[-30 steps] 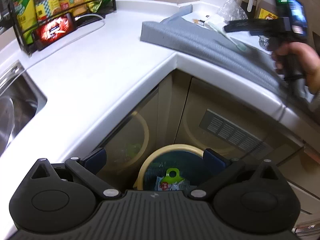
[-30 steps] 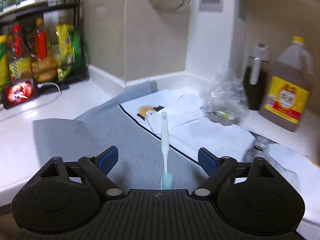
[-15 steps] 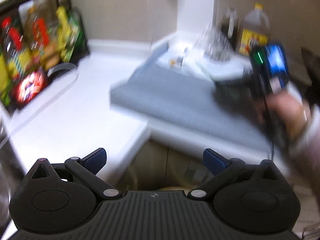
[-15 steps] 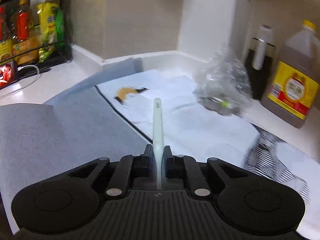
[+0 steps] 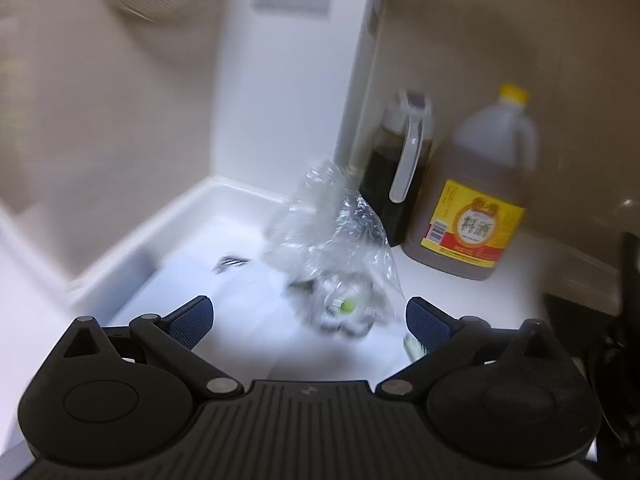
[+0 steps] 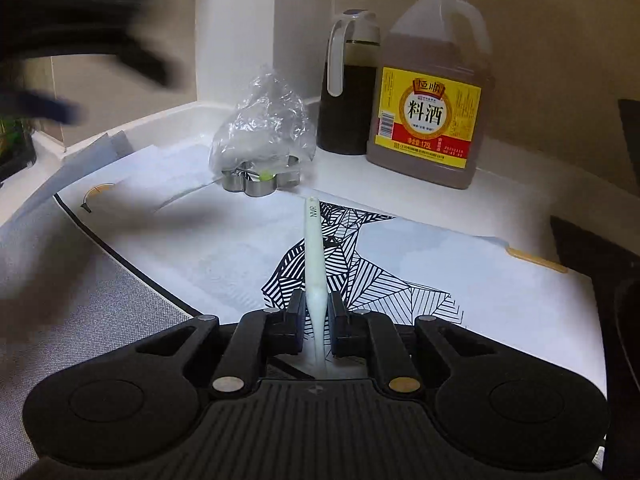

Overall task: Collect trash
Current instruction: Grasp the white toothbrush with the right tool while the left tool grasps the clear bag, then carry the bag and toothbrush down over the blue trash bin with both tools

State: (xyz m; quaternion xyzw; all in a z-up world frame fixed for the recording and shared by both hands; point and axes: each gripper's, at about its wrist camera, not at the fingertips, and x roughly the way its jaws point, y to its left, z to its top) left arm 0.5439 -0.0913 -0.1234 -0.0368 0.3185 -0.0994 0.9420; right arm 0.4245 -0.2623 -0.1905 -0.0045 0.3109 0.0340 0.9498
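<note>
Right wrist: one toothbrush (image 6: 313,256) in jaws, two bottles, one bag (image 6: 266,120)

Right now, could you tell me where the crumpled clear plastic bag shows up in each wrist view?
Left wrist: clear plastic bag at centre, blurred, just beyond the open left gripper.
Right wrist: left of centre, upper half, over a metal cutter, beyond the white stick.
Shared landmark: the yellow-labelled jug, to the bag's right in both.

A big jug of cooking wine (image 6: 430,92) stands just beside a dark sauce bottle (image 6: 348,84) in the corner of the white desk (image 6: 520,196).
</note>
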